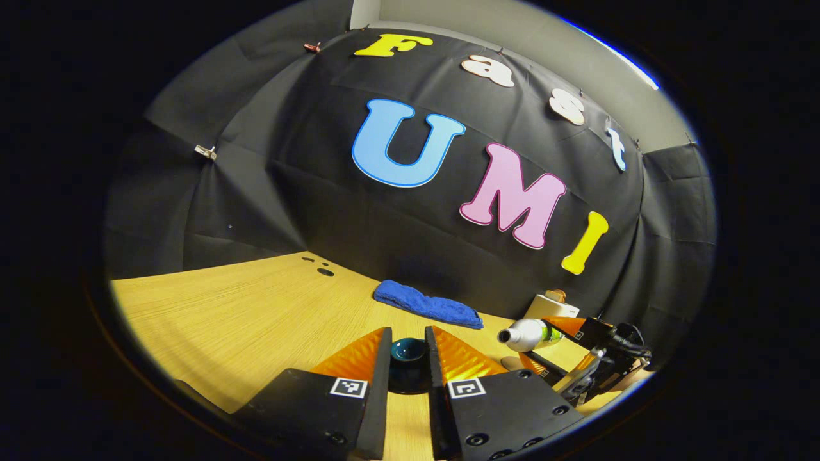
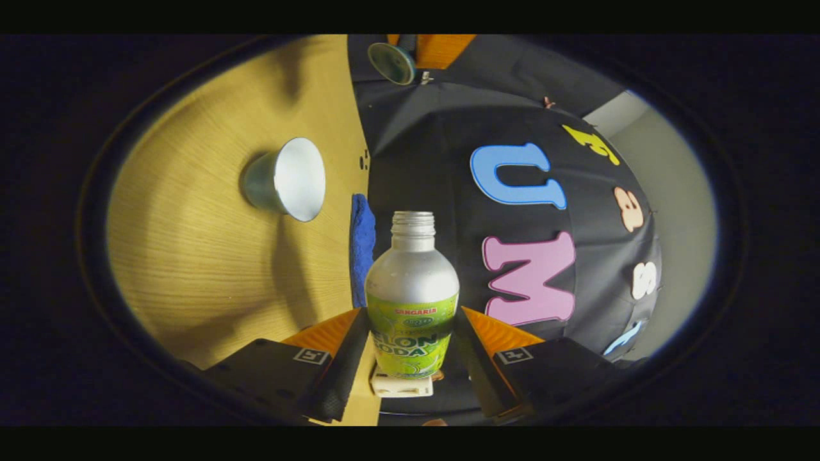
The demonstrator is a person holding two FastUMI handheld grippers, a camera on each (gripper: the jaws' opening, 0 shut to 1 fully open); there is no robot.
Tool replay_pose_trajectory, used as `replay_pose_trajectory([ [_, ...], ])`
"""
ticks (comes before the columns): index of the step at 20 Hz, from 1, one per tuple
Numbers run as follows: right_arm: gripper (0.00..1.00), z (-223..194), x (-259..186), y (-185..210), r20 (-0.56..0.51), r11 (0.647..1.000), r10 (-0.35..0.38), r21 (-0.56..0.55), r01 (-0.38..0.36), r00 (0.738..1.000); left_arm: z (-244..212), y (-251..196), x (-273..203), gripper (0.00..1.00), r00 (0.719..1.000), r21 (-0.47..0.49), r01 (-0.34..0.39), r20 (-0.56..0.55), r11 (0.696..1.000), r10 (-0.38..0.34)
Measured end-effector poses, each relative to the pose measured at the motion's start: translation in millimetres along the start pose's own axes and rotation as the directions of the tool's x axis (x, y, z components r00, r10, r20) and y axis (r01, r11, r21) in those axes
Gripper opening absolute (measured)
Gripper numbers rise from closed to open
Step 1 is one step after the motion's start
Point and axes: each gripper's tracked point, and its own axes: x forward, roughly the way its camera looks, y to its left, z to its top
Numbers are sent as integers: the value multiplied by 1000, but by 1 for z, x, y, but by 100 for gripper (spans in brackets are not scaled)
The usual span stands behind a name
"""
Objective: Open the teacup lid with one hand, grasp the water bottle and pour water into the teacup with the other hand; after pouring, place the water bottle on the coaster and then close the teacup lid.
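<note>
My left gripper (image 1: 409,336) is shut on the dark teal teacup lid (image 1: 409,353), which it holds above the wooden table (image 1: 256,314). That lid (image 2: 392,63) also appears at the top of the right gripper view, lifted away from the cup. The teacup (image 2: 288,179) stands uncovered on the table, its white inside showing. My right gripper (image 2: 413,314) is shut on the silver and green water bottle (image 2: 413,288). The bottle (image 1: 526,334) has no cap and lies tipped on its side in the air, held by the right gripper (image 1: 576,358).
A folded blue towel (image 1: 428,305) lies at the back of the table by the black cloth wall. A small white box (image 1: 549,306) stands to the right of the towel, behind the bottle. Holes (image 1: 325,271) mark the table's far edge.
</note>
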Motion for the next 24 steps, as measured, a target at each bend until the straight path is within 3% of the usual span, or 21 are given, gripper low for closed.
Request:
replay_pose_trajectory([
  [1, 79, 1, 2, 1, 4, 1000, 6, -26, -6, 1000, 0, 0, 0, 31, 1000, -1, 0, 0, 1000, 0],
  [9, 79, 6, 12, -3, 29, 972, 17, -234, -9, 999, -1, 3, -1, 31, 1000, -7, -4, -6, 1000, 4],
  [20, 79, 9, 8, 10, 47, 953, 21, -302, -6, 999, -2, 3, 0, 31, 1000, -12, -5, -13, 1000, 5],
  [24, 79, 13, 7, 6, 67, 932, 7, -363, 18, 998, -2, 3, 0, 31, 1000, -15, -5, -16, 1000, 4],
])
